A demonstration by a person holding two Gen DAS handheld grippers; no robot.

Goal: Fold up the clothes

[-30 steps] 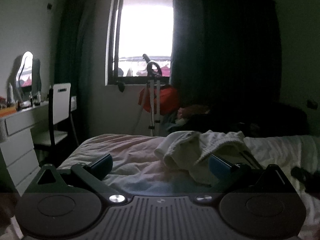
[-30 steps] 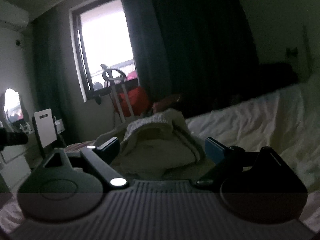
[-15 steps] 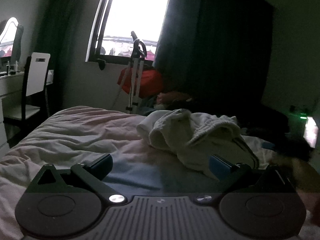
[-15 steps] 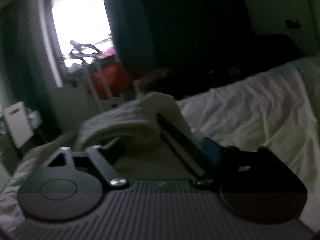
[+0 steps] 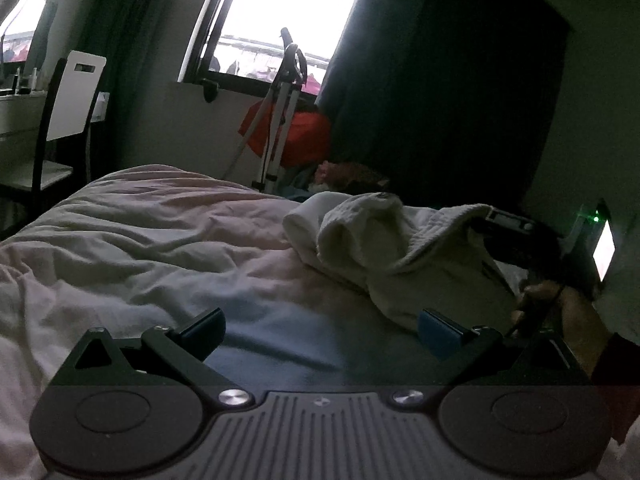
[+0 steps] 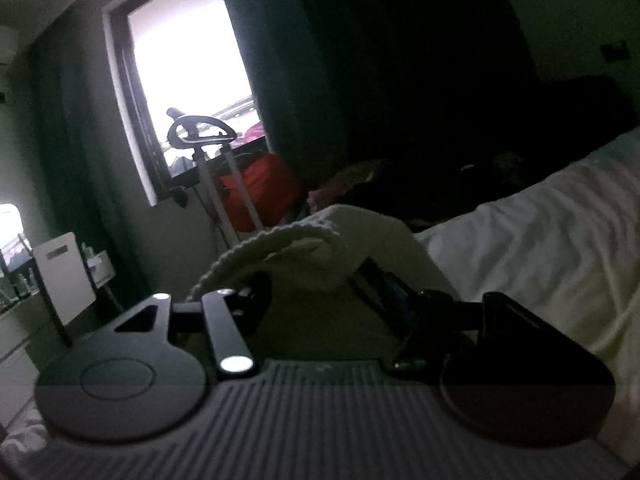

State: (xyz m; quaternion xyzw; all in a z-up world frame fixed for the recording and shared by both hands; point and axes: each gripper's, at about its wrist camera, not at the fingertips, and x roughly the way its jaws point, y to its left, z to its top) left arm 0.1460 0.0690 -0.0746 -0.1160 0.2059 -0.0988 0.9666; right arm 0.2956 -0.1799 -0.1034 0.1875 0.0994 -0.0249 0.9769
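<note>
The left claw (image 5: 320, 326) hovers low over the rumpled pale pink duvet (image 5: 152, 232) of the bed, its two fingers spread wide with nothing between them. Ahead of it and off to its right lies the crumpled cream knitted garment (image 5: 384, 240), heaped on the bedding just beyond the blue-padded right finger.

The right claw (image 6: 332, 300) is buried in that same cream knit (image 6: 320, 248): the fabric drapes over and between its fingers, which stand fairly close together, though in this gloom I cannot tell whether they actually pinch the cloth. To its right stretches the white creased sheet (image 6: 540, 232).

Beyond both claws glows a bright window (image 5: 280, 16) beside a dark drawn curtain (image 5: 440, 80) (the room is very dim), with a white-legged tripod (image 5: 280, 112) and something red (image 5: 296, 136) below it, and a white-backed chair (image 5: 76, 96) far to the left.
</note>
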